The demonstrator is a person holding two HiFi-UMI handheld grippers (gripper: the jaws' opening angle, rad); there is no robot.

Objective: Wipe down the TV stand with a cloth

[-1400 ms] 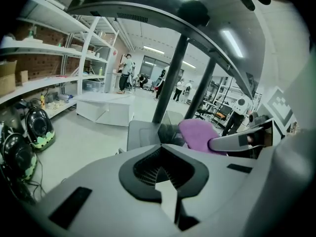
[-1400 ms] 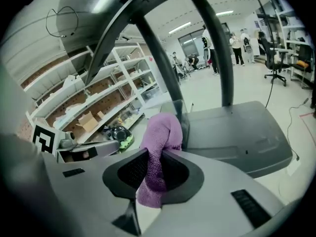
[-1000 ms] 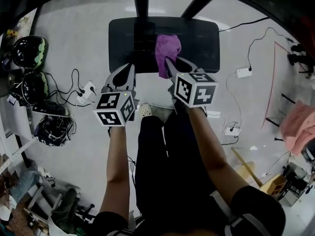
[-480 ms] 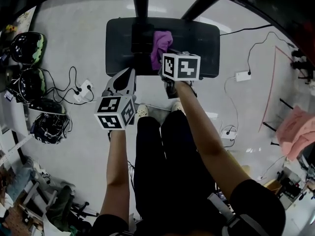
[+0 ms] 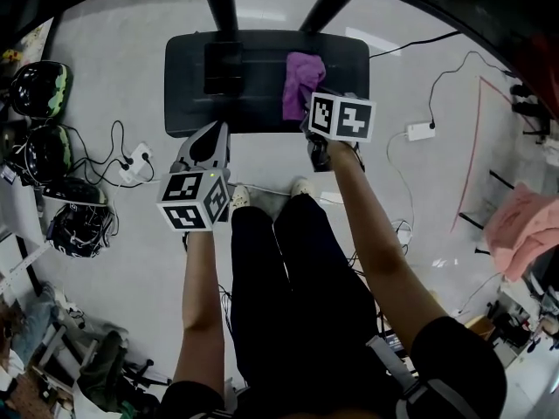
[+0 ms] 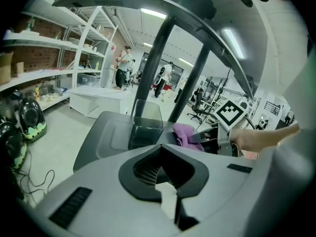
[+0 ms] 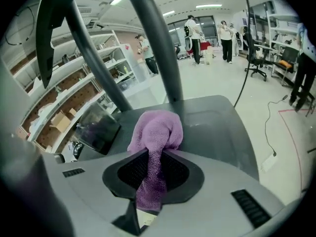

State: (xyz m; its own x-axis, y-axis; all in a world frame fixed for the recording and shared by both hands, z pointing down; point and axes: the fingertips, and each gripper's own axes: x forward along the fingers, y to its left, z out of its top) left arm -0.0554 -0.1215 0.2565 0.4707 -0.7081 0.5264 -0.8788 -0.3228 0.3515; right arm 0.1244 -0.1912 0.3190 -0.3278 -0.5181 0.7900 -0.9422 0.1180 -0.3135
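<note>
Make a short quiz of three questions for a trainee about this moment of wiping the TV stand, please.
1. True or false: the left gripper holds the cloth.
2. Multiple choice: where is the cloth? A) hanging over the left edge of the TV stand B) on the right part of the stand's top, in front of the right gripper C) on the floor
3. Short answer: what colour is the cloth?

Key: 1. False; the right gripper's jaws are shut on it, and the left gripper is shut with nothing between its jaws. 2. B. 3. Purple.
</note>
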